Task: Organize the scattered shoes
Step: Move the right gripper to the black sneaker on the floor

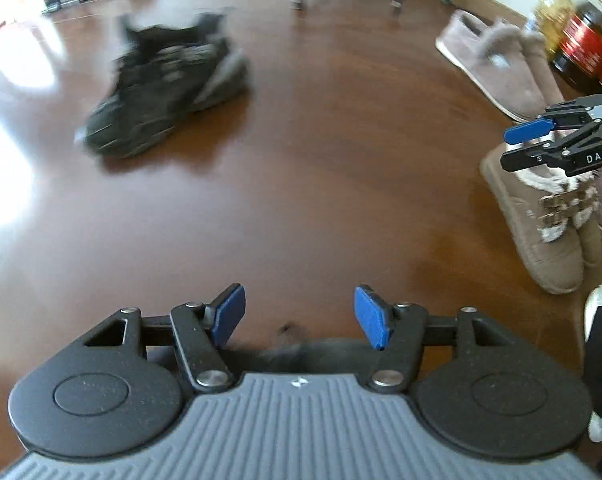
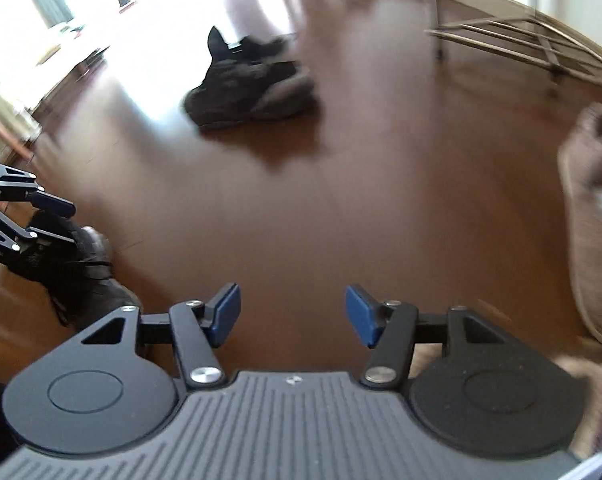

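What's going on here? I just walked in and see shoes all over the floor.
A person holds a gripper in each hand, tidying shoes. The left gripper and right gripper are both open and empty above the brown floor. A black sneaker lies alone ahead; tan fur-lined boots and pinkish slippers sit together to the right.

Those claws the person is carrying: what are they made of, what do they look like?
Each claw, left and right, has two black linkage fingers tipped with blue pads, pinned with silver bolts to round black discs. Behind sits a grey ribbed body bearing a small white mark. Seen side-on, the right claw carries white "DAS" lettering. No cables show.
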A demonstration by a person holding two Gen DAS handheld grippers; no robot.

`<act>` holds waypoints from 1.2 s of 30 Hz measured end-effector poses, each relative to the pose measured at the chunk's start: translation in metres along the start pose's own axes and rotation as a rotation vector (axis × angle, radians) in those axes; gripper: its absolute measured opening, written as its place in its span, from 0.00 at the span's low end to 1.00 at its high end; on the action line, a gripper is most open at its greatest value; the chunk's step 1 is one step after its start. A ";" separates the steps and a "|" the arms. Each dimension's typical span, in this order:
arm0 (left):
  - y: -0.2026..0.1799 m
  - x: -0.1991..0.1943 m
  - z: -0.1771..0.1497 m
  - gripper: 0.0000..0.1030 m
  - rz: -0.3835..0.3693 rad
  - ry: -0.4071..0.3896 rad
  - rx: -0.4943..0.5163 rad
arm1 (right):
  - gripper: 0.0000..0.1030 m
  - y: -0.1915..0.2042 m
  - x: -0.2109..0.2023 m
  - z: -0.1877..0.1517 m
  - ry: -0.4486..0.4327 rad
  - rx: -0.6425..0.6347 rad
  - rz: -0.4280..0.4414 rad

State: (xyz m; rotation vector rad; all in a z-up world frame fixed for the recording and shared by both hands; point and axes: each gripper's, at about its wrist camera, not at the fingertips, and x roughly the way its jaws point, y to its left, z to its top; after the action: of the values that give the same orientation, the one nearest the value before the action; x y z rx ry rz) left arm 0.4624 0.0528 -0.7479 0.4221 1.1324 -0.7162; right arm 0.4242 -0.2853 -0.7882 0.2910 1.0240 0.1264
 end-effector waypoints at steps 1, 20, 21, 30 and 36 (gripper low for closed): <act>0.007 -0.006 -0.006 0.62 -0.019 -0.033 -0.023 | 0.61 0.009 0.005 0.005 0.008 -0.006 0.001; 0.055 -0.055 -0.059 0.64 -0.026 -0.185 -0.063 | 0.64 0.096 0.100 0.114 0.054 -0.159 0.016; 0.056 -0.054 -0.059 0.64 -0.028 -0.185 -0.062 | 0.64 0.102 0.107 0.128 0.035 -0.182 0.014; 0.082 -0.033 -0.035 0.64 -0.073 -0.212 -0.166 | 0.64 0.130 0.157 0.232 -0.048 -0.309 -0.020; 0.105 -0.011 -0.011 0.64 0.011 -0.190 -0.248 | 0.65 0.142 0.206 0.300 -0.086 -0.346 -0.100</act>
State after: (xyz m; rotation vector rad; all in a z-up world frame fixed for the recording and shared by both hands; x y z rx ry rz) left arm 0.5260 0.1375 -0.7469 0.1470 1.0230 -0.5842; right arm 0.7919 -0.1543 -0.7695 -0.0690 0.9111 0.1958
